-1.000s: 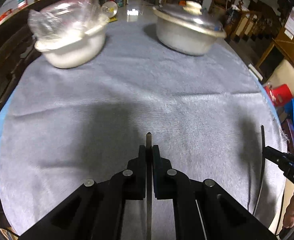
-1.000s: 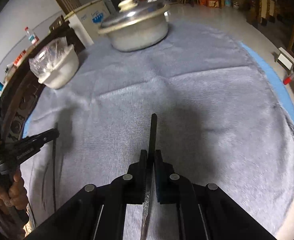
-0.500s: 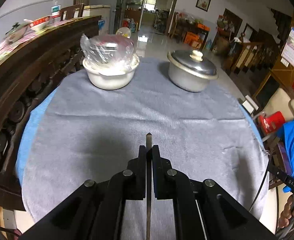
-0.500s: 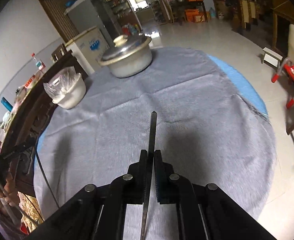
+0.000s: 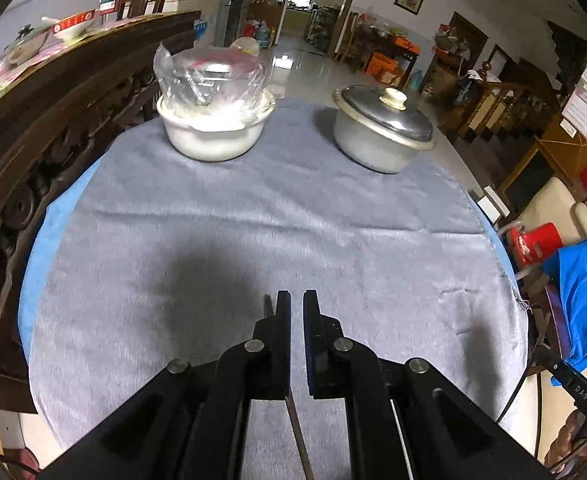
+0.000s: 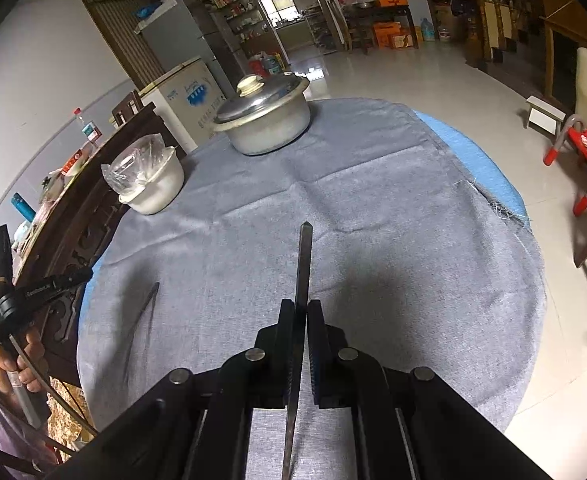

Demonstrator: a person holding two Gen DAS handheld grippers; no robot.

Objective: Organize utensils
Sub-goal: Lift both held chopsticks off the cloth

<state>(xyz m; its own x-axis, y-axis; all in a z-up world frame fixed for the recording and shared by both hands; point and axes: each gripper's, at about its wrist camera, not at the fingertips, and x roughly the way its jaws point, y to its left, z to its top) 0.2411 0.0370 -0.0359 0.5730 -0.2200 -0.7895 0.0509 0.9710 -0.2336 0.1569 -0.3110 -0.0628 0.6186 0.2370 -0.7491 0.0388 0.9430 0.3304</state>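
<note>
My left gripper is open above the grey cloth. A dark chopstick lies on the cloth beneath it, partly hidden by the left finger; the same chopstick shows lying on the cloth in the right wrist view. My right gripper is shut on a second dark chopstick, whose tip sticks out forward, held above the cloth. The left gripper also shows at the left edge of the right wrist view.
A round table with a grey cloth over a blue cover. A white bowl with a plastic bag stands far left, a lidded metal pot far right. A carved wooden rail runs on the left. A red stool stands on the floor.
My left gripper opened and let go of its chopstick, which now lies on the cloth. Both grippers rose and pulled back. The right gripper still holds its chopstick.
</note>
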